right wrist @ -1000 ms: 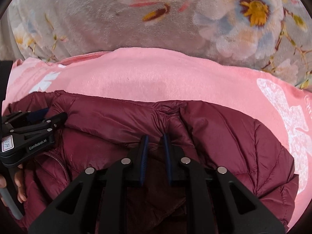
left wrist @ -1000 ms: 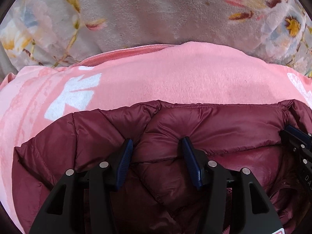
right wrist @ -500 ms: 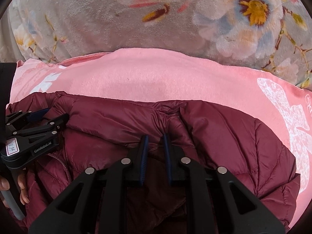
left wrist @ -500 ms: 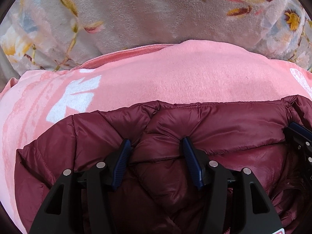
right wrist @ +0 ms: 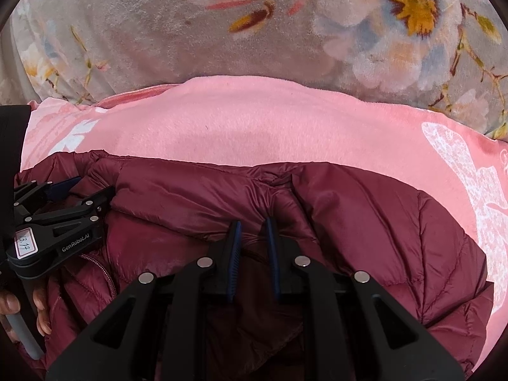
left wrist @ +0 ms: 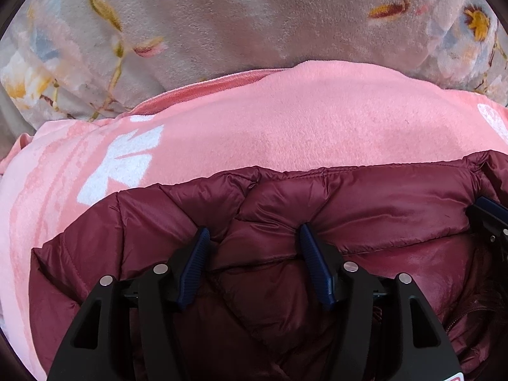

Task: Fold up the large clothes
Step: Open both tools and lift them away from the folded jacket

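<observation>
Left tool (left wrist: 254, 263): jaws opening, wider than 1 second ago, letting go of the maroon puffer jacket (left wrist: 365, 209) fold between them. Right tool (right wrist: 252, 254) stays clamped on jacket fabric. Jacket lies on the pink blanket (left wrist: 285, 120). Judgement: fold placed, release under way.

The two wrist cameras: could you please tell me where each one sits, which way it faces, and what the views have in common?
Left wrist: on the left gripper, looking forward and down along its opening fingers at the maroon puffer jacket bulging between them; the right gripper's tip shows at the right edge.
Right wrist: on the right gripper, facing forward and down, its narrow jaws pinching jacket fabric; the left gripper and the person's hand holding it show at left.
Shared: the jacket, pink blanket, floral blanket beyond, and each other's gripper.
</observation>
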